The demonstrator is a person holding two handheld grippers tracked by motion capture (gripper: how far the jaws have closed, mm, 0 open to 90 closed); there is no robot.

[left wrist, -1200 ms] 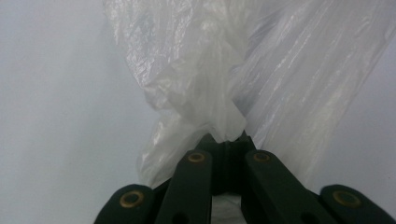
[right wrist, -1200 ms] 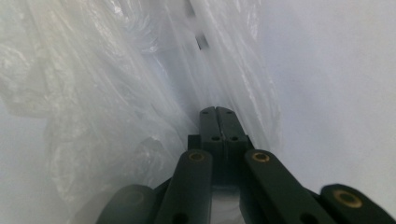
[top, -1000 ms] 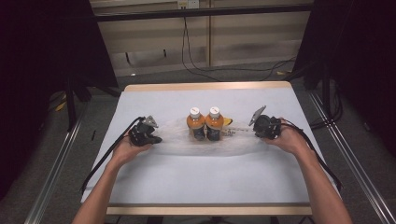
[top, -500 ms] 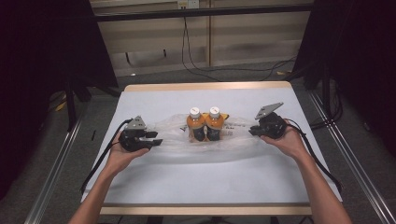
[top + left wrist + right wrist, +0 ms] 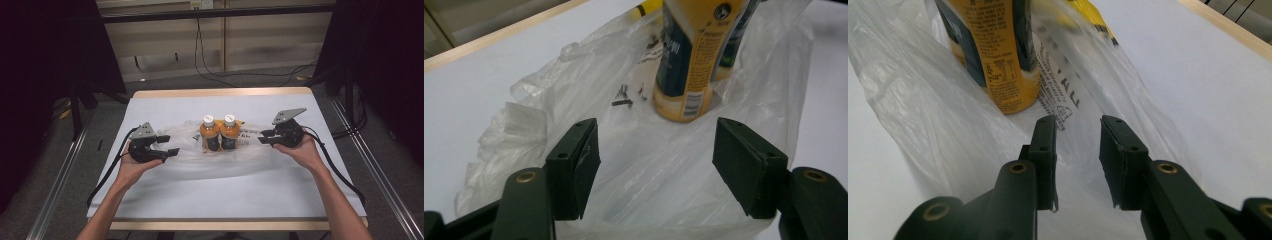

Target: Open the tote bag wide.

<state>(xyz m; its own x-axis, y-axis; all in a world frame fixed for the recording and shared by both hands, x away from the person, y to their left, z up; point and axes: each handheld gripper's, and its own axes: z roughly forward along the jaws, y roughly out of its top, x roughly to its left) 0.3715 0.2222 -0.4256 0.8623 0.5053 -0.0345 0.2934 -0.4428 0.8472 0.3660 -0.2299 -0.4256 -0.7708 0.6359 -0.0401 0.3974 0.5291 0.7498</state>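
Release step: left claw (image 5: 169,145) and right claw (image 5: 265,136), jaws parted and just been opening, nothing pinched, flank the clear plastic bag (image 5: 185,140) lying mid-worktop (image 5: 300,200) around two upright juice bottles (image 5: 219,132); next likely calls for regripping the bag's edges.

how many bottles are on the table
2. Both stand upright side by side on the clear plastic bag at mid-table: left bottle, right bottle. None looks hidden.
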